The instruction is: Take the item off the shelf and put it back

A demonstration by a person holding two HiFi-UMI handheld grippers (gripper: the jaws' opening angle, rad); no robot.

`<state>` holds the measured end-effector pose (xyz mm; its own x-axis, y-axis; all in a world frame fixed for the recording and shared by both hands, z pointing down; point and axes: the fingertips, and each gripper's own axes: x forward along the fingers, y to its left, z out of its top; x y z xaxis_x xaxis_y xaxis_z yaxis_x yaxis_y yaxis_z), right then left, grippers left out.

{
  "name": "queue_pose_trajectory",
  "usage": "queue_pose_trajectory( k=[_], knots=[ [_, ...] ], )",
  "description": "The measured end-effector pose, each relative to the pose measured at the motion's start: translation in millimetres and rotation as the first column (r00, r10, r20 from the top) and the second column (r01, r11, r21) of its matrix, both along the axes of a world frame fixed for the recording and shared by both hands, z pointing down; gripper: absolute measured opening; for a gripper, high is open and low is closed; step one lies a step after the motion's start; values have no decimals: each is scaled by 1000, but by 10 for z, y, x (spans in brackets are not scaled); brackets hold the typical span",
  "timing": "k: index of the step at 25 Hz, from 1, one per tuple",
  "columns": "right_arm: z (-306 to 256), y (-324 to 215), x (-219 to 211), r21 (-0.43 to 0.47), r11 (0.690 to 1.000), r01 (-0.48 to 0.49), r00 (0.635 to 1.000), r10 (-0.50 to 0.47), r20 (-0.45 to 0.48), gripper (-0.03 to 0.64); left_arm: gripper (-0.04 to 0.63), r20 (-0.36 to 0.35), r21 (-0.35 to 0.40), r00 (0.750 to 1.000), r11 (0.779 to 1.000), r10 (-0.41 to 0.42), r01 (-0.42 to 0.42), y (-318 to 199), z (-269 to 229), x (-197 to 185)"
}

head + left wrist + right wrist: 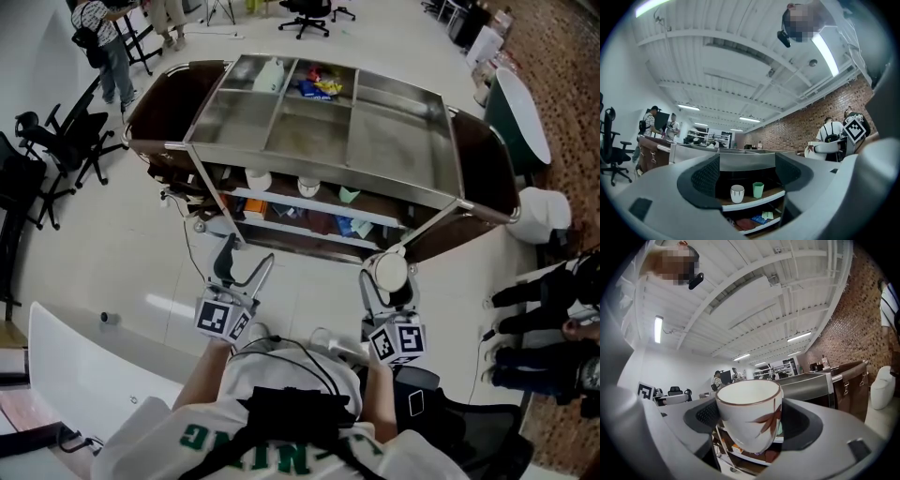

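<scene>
A white cup with a brown rim and a red leaf print point(750, 420) sits tilted between the jaws of my right gripper point(751, 423), which is shut on it. From the head view that cup point(390, 273) hangs in front of the shelf cart's right corner. My left gripper point(248, 255) is open and empty, in front of the cart's left side. Between its jaws I see the middle shelf point(754, 202) with a white striped cup point(737, 193) and a green cup point(758, 189) standing on it. The lower shelf holds flat packets.
The steel cart top point(319, 131) has divided trays with a white bottle point(271, 75) and coloured packets point(317, 86). Office chairs point(66, 150) stand at the left. People sit at the right point(553, 319). A white bin point(544, 214) is near the cart's right end.
</scene>
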<state>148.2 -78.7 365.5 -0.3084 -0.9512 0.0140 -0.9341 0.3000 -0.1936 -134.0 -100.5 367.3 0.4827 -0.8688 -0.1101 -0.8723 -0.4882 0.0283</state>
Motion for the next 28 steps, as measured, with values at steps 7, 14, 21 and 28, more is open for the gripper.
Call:
queue_pose_trajectory(
  k=[7, 14, 21, 28],
  knots=[
    [73, -7, 90, -17, 1000, -18, 1000, 18, -5, 414, 356, 2, -9, 1000, 1000, 23, -23, -14, 32, 79],
    [198, 6, 105, -44, 999, -29, 1000, 29, -5, 414, 345, 7, -28, 999, 999, 45, -45, -5, 96, 151],
    [510, -112, 118, -90, 996, -27, 999, 24, -35, 414, 345, 45, -73, 995, 994, 85, -81, -145, 264, 331],
    [1147, -441, 104, -130, 991, 1, 997, -10, -71, 414, 345, 42, -109, 992, 987, 120, -115, -464, 654, 568]
  ],
)
